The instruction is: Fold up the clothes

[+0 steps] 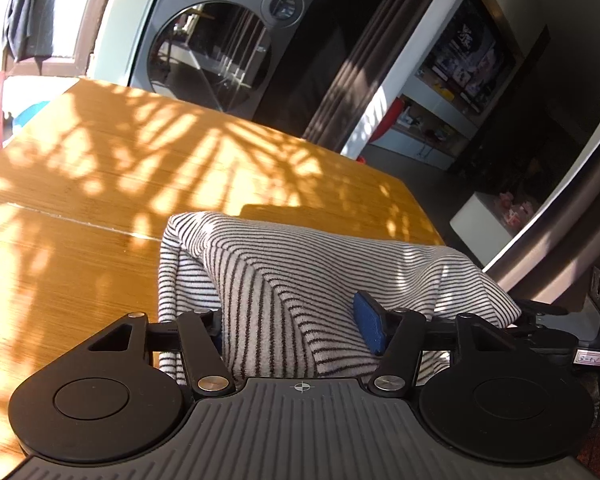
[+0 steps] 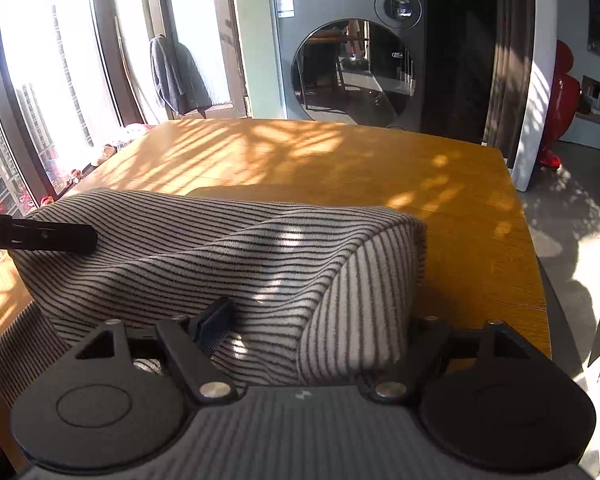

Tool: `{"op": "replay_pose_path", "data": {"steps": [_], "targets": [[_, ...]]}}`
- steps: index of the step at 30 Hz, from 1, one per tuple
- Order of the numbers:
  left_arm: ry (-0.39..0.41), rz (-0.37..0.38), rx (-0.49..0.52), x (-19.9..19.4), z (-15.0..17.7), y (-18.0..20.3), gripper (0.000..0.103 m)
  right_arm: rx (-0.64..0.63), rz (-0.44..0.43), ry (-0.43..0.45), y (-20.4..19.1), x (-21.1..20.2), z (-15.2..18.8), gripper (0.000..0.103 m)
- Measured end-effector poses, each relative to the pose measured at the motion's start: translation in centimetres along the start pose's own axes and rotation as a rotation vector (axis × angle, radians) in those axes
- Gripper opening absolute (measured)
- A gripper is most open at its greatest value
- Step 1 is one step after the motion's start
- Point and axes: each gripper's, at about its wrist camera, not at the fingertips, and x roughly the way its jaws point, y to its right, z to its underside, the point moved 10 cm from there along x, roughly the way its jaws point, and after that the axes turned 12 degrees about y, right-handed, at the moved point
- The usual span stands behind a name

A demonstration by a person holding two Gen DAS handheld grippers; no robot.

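Spanning most of both frames, the wooden table (image 2: 340, 168) carries dappled sunlight, with a washing machine (image 2: 352, 56) beyond it at upper centre of the right wrist view. Next in size, we see the striped garment (image 2: 228, 264) held up across the lower middle of each frame, draped between the two grippers, with its lower folds hanging toward the table's near edge. We judge it soft, light and limp: it sags between holds and creases freely, so edges or corners offer the surest purchase, kept taut to hold a fold line. Our left gripper (image 1: 296, 332) has its fingers closed on bunched cloth, one blue pad (image 1: 367, 326) showing. Our right gripper (image 2: 312, 332) likewise pinches the fabric, though its right finger is hidden by cloth.
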Motion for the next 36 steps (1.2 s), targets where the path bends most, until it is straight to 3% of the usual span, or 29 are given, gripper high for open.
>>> {"op": "replay_pose_path", "data": {"steps": [5,10,14,17,18,19,22,25,27,29,31,32,33,36], "targets": [[0.034,-0.018,-0.007,-0.6,-1.5,-1.2,0.057,-0.016,-0.004,0.055,-0.8,1.0,-2.5,0.071],[0.009,-0.047,0.083,-2.9,-0.1,-2.2,0.058,-0.069,0.013,0.019,0.5,-1.0,0.0,0.073],[0.014,-0.084,0.165,-5.0,0.5,-2.9,0.062,-0.034,0.071,-0.016,3.7,-3.5,2.4,0.078],[0.040,-0.023,0.143,-5.1,-0.4,-1.0,0.062,-0.029,0.105,0.053,4.4,-5.4,0.9,0.073],[0.048,-0.003,0.136,-5.1,-0.7,-0.3,0.062,-0.028,0.116,0.077,4.6,-6.0,0.4,0.065],[0.057,0.017,0.128,-5.1,-1.0,0.3,0.063,-0.005,0.087,0.114,4.0,-6.4,-0.6,0.059],[0.082,0.078,0.107,-5.2,-1.9,2.2,0.068,0.041,-0.019,0.212,1.7,-7.3,-3.0,0.059],[0.053,0.078,0.114,-4.6,-1.1,2.7,0.071,0.010,-0.113,0.155,-1.2,-5.4,-1.8,0.060],[0.059,0.059,0.099,-5.3,-1.3,1.9,0.071,-0.052,-0.072,0.060,-1.4,-3.5,0.8,0.062],[0.065,0.040,0.084,-5.9,-1.4,1.2,0.071,-0.085,-0.048,0.055,-0.7,-3.7,1.8,0.062],[0.070,0.021,0.069,-6.5,-1.5,0.4,0.079,-0.015,-0.053,0.054,0.6,-5.2,1.5,0.063],[0.073,0.012,0.062,-6.8,-1.6,0.0,0.088,0.035,-0.053,0.067,1.3,-6.0,1.1,0.066],[0.076,0.002,0.054,-7.2,-1.6,-0.4,0.091,0.074,-0.049,0.085,2.0,-6.6,0.6,0.073],[0.082,-0.012,0.000,-7.4,-2.0,-1.4,0.093,0.226,-0.055,0.140,4.5,-7.0,-1.3,0.076]]}}
